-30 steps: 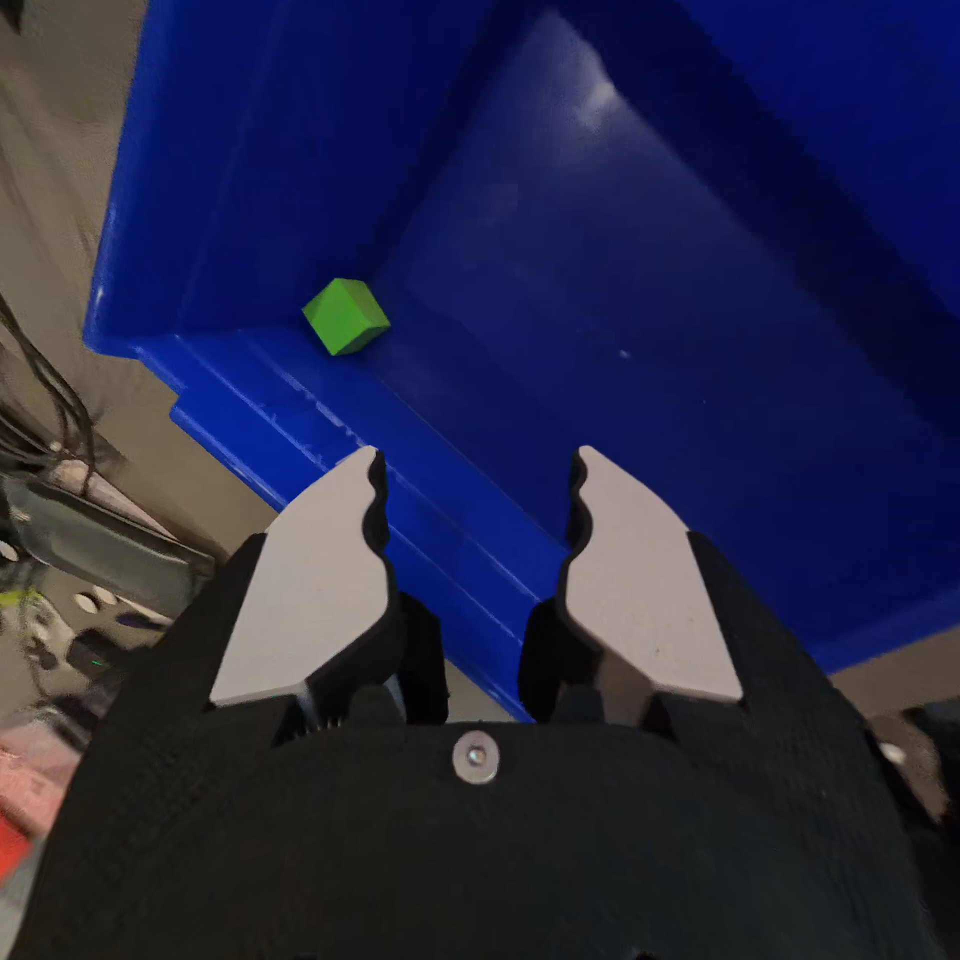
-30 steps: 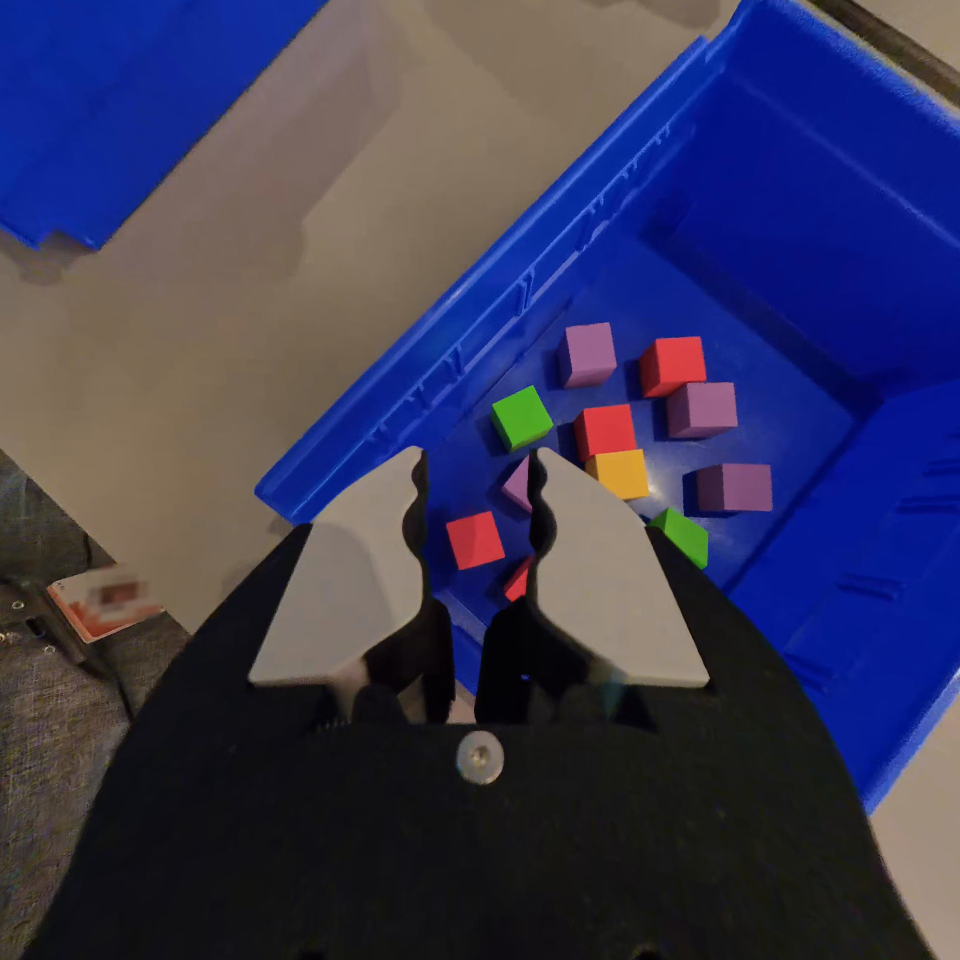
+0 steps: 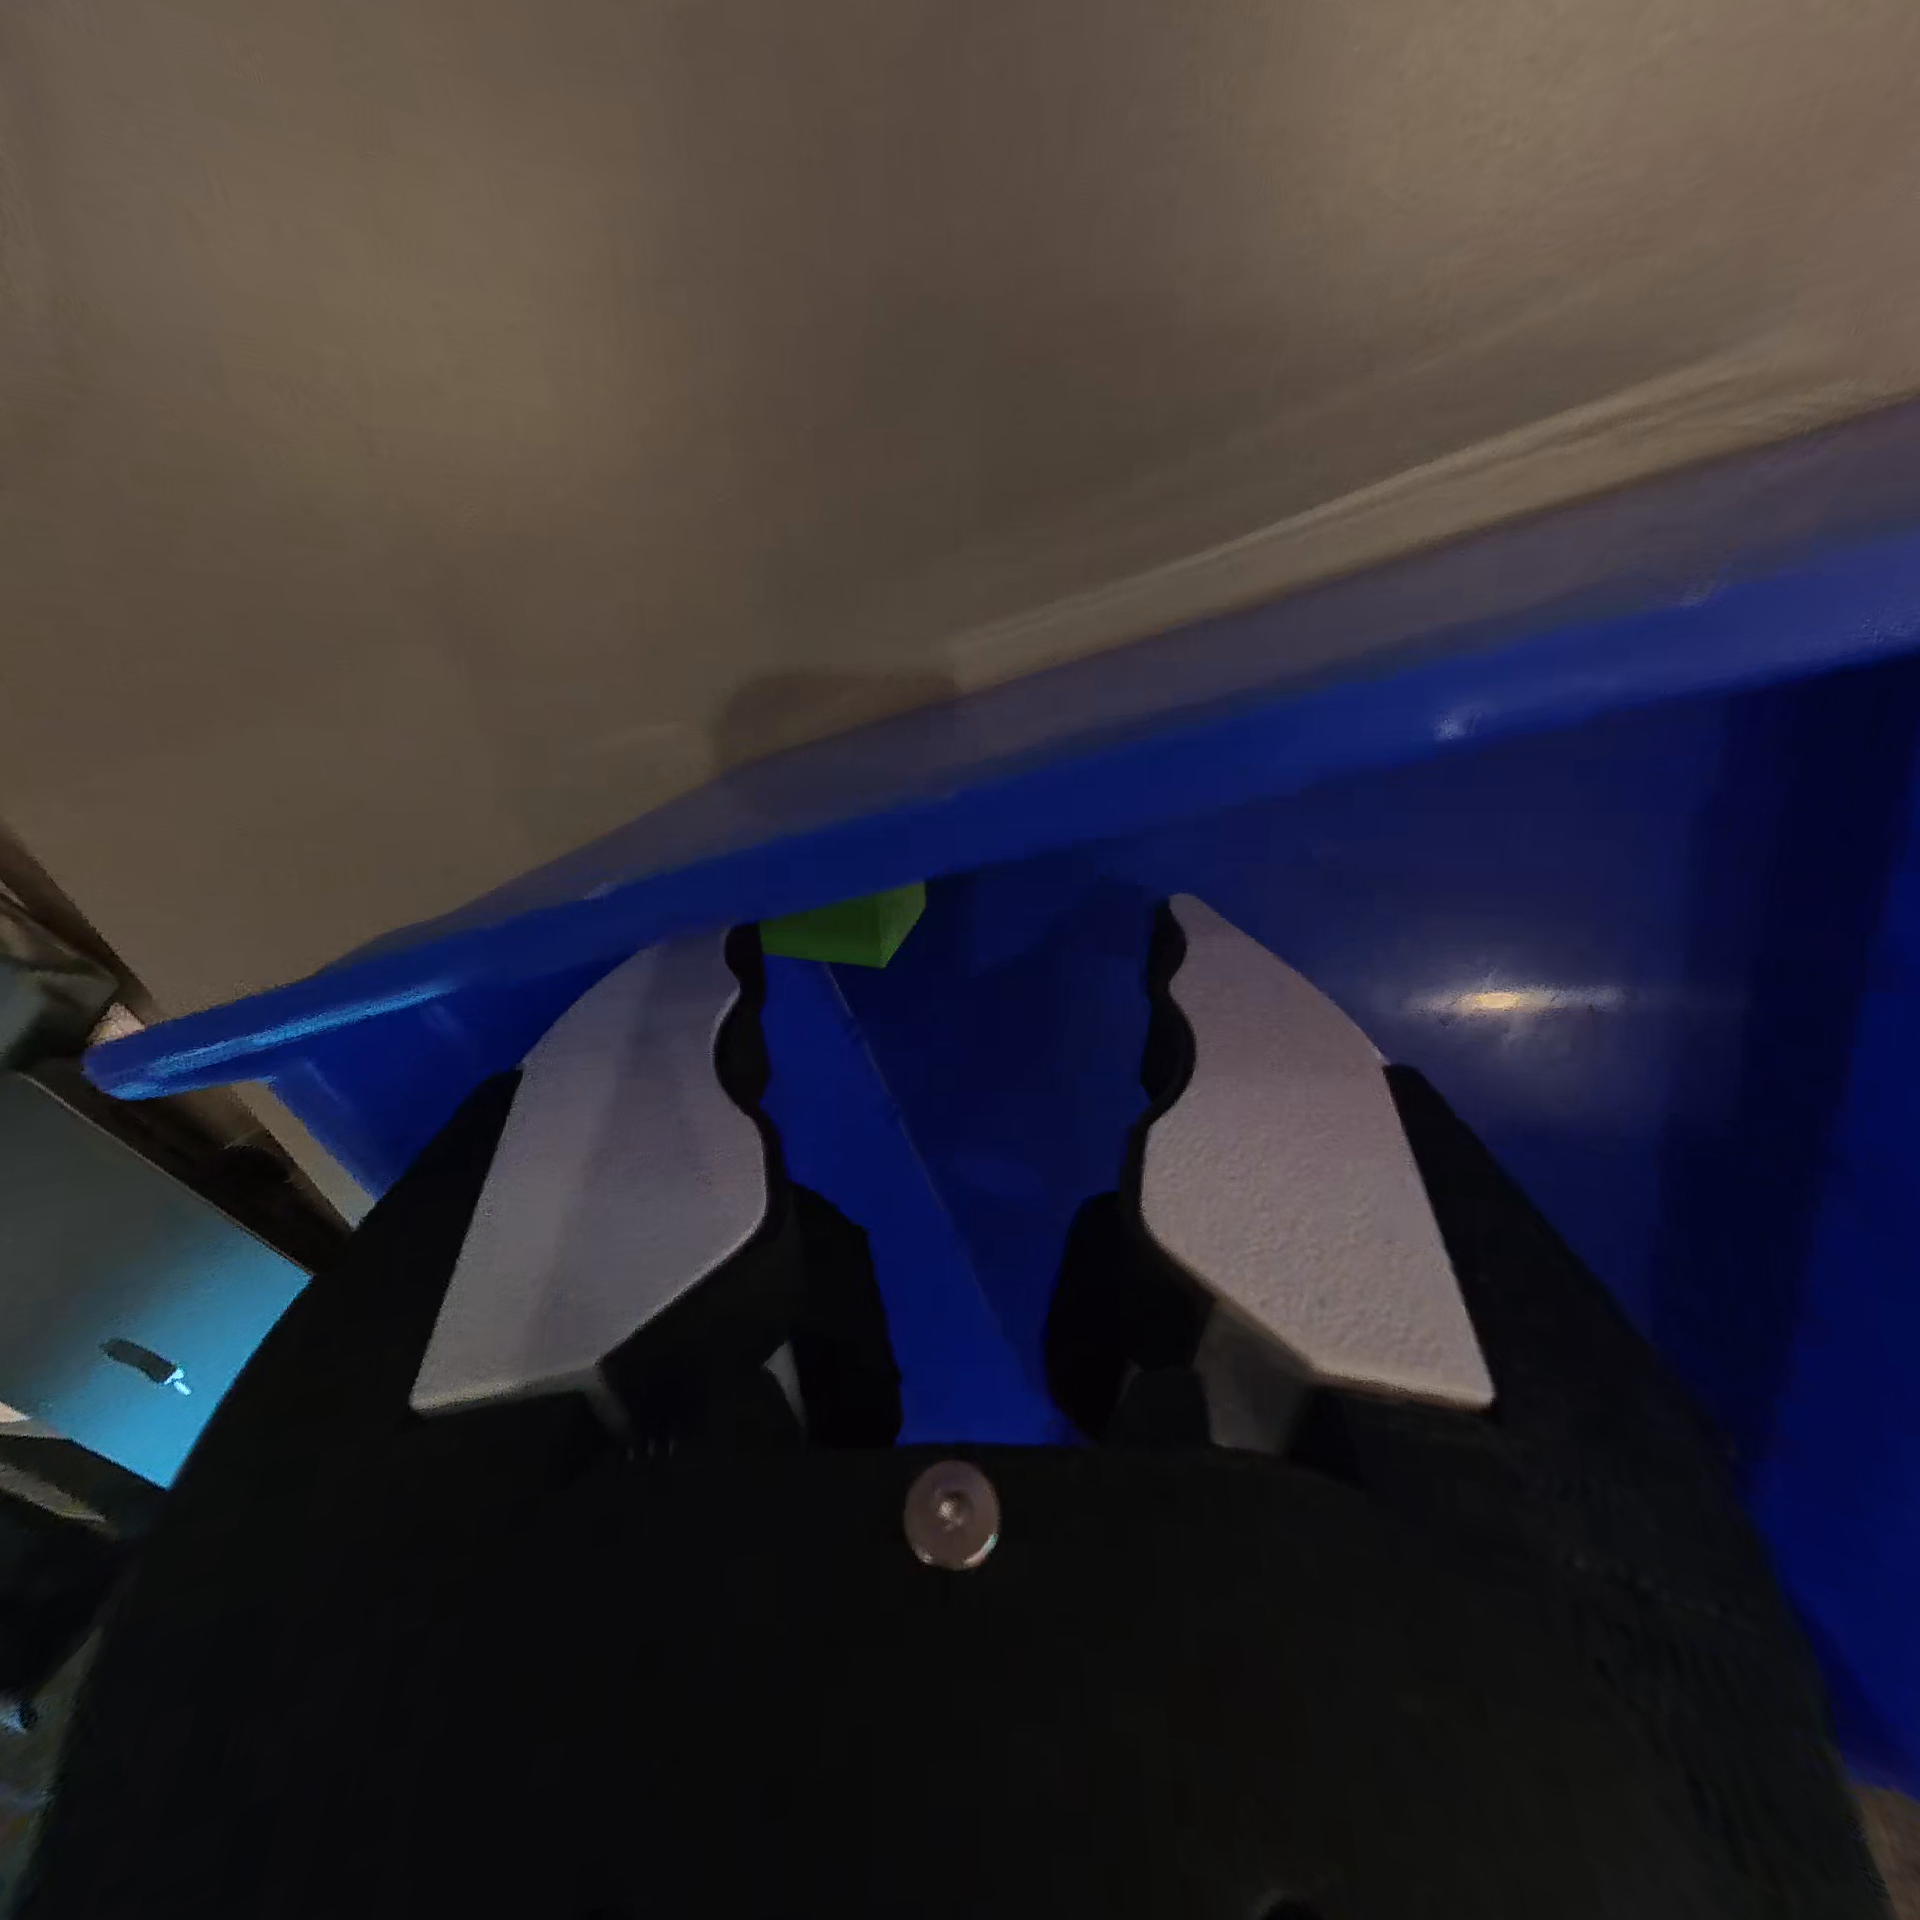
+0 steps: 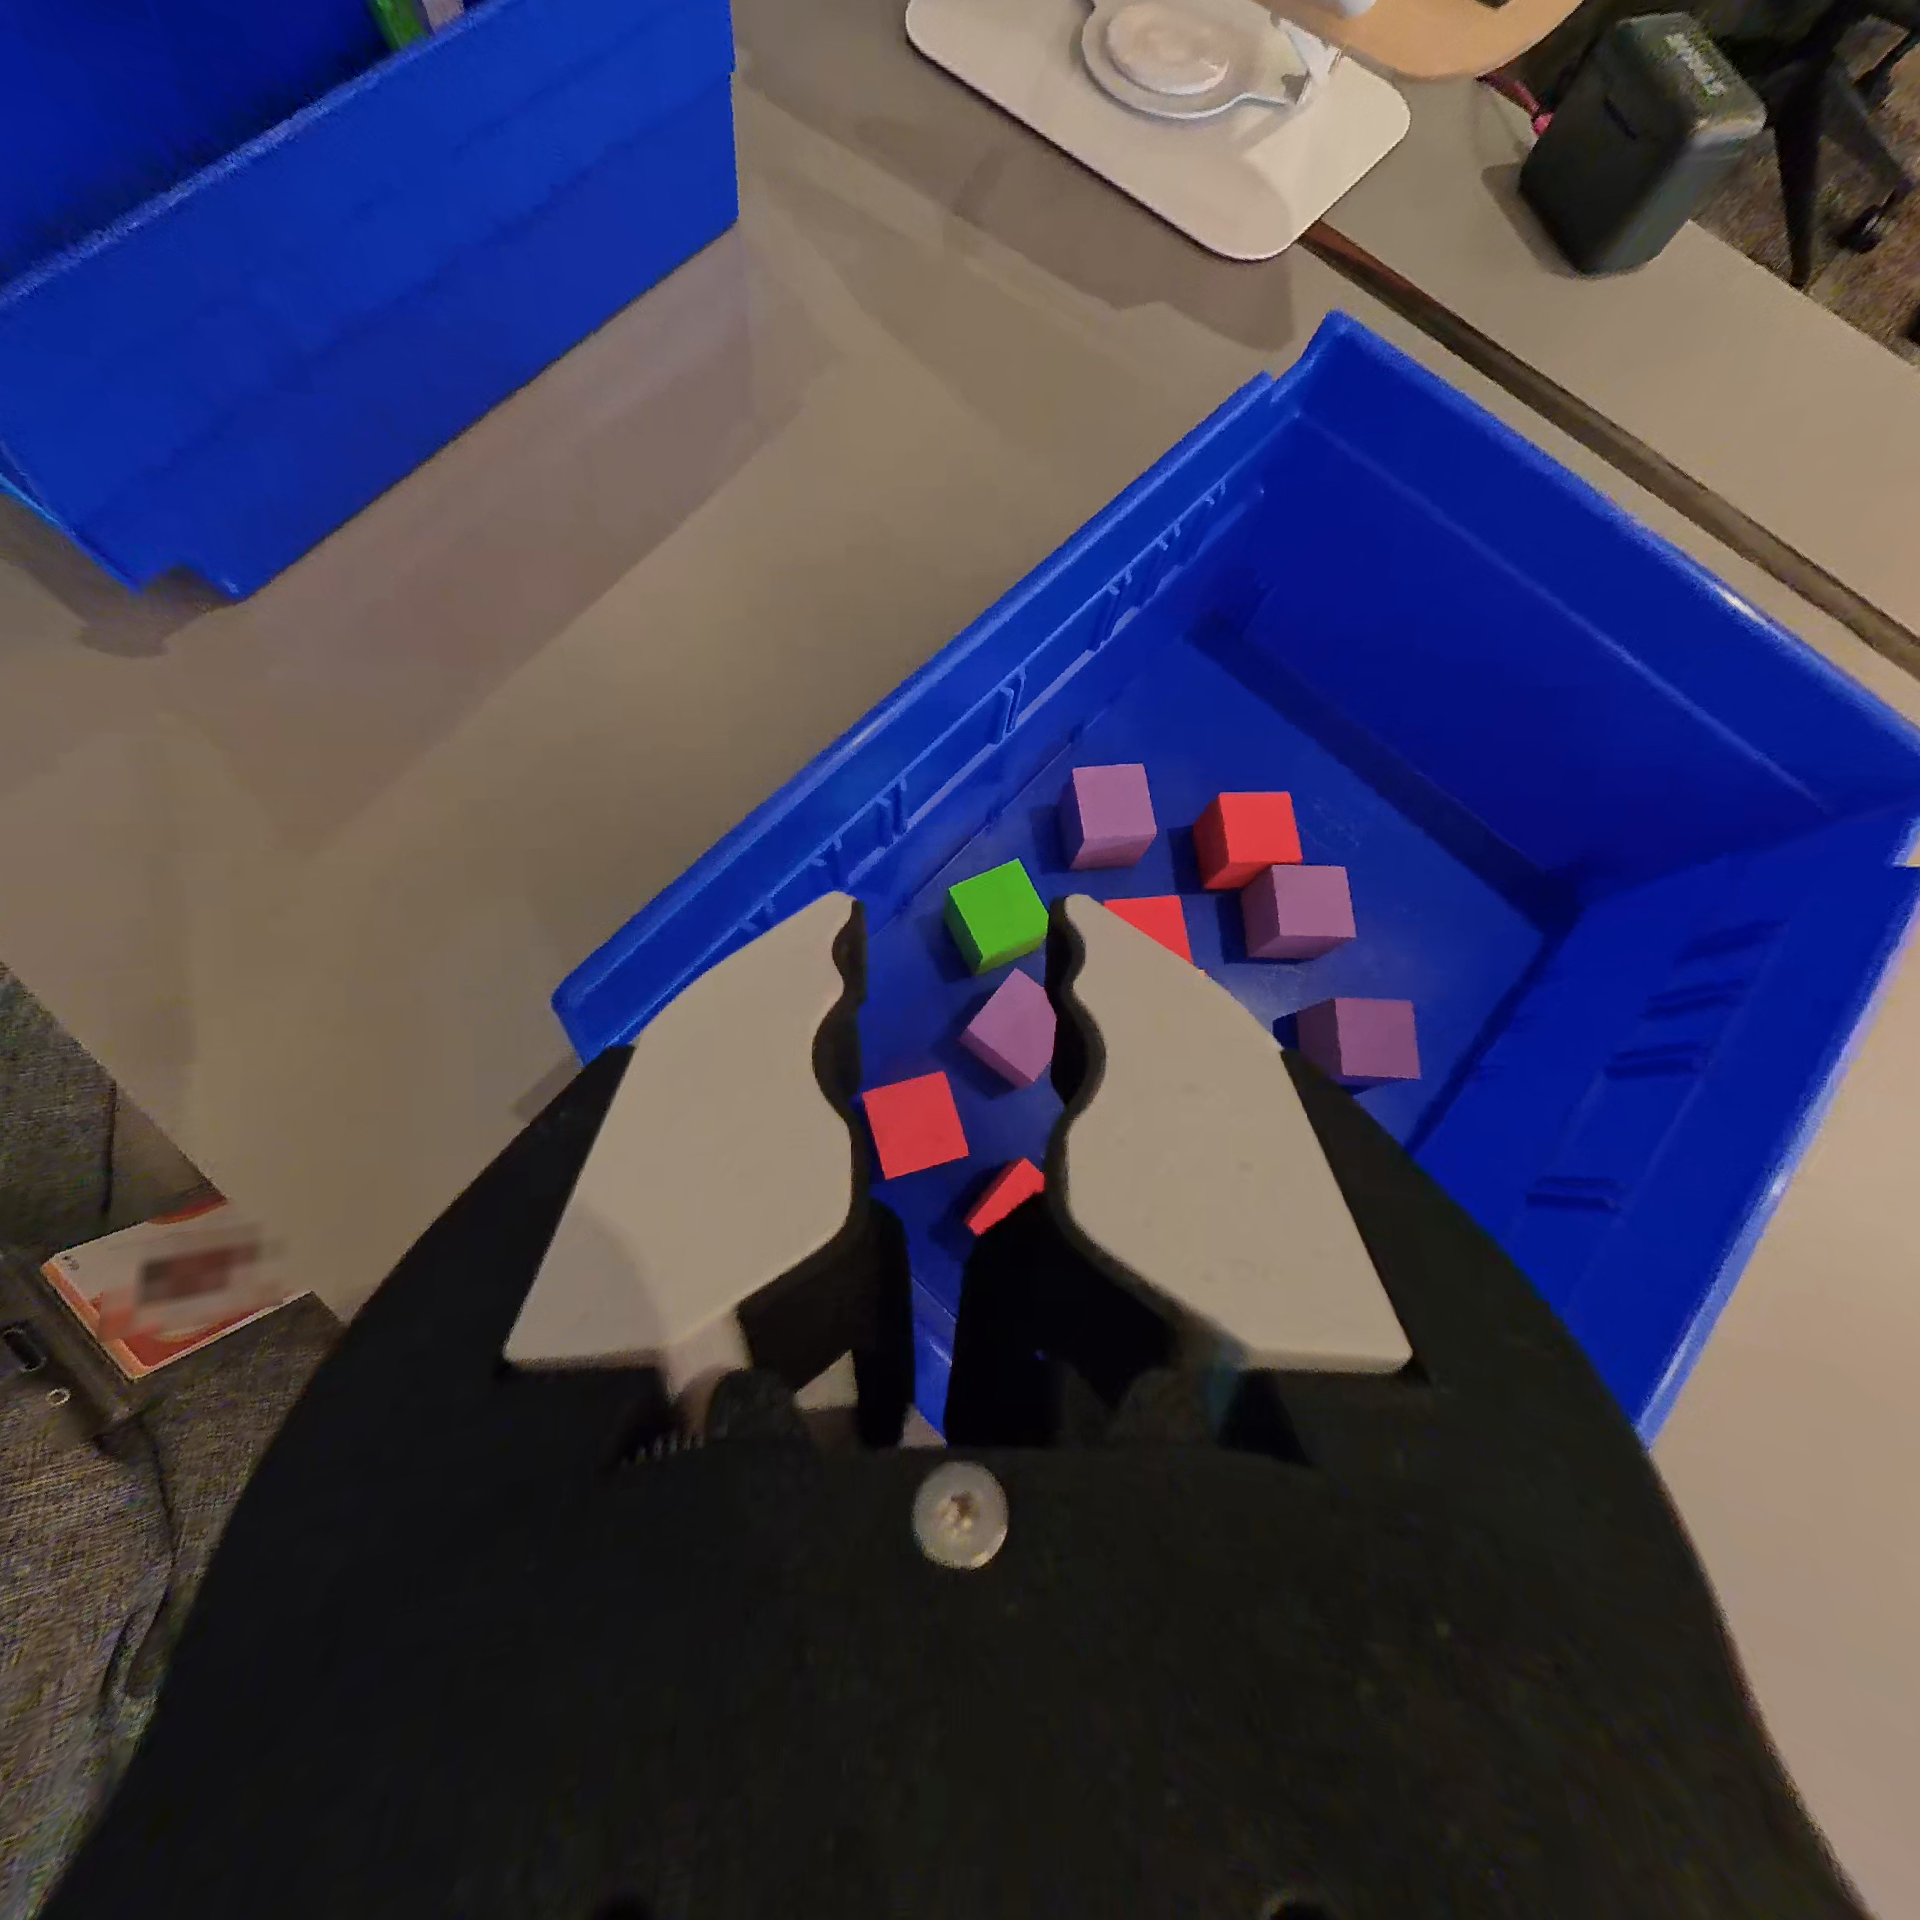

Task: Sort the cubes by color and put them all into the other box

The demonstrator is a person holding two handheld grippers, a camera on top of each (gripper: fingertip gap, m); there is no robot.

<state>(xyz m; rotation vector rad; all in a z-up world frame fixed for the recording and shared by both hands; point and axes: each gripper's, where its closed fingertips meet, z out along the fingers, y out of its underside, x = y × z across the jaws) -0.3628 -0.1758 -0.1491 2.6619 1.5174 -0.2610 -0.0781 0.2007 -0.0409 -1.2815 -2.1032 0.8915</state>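
My left gripper [image 3: 951, 951] has its jaws spread wide with nothing between them. It sits low inside a blue bin [image 3: 1558, 1143], and just past the fingertips a green cube [image 3: 847, 928] lies tucked under the bin's far rim, nearer my left finger [image 3: 623, 1122] than the right one. I cannot tell whether the cube touches the finger. Beyond the rim is a plain beige surface, blurred. At the left edge there is a grey-blue box [image 3: 114, 1278].

My right gripper [image 4: 954, 914] has its jaws parted by a narrower gap, also holding nothing, and hangs above a second bin [image 4: 1683, 1122] that stands on the grey table [image 4: 468, 727]. Through the gap I see a purple cube [image 4: 1010, 1029] tilted on an edge, a red cube [image 4: 914, 1124] nearer my left finger, and part of another red one [image 4: 1006, 1193] lower down. Just past the fingertips lies a green block [image 4: 995, 914]. Farther in are three more purple cubes and two red ones, one of them half hidden behind my right finger [image 4: 1195, 1143].

Across the table to the left stands the other bin [image 4: 343, 281]. At the top is a white tray [image 4: 1174, 135] with a clear dish, and a dark box [image 4: 1631, 145] sits to its right. A card [image 4: 166, 1294] lies at the lower left on grey fabric
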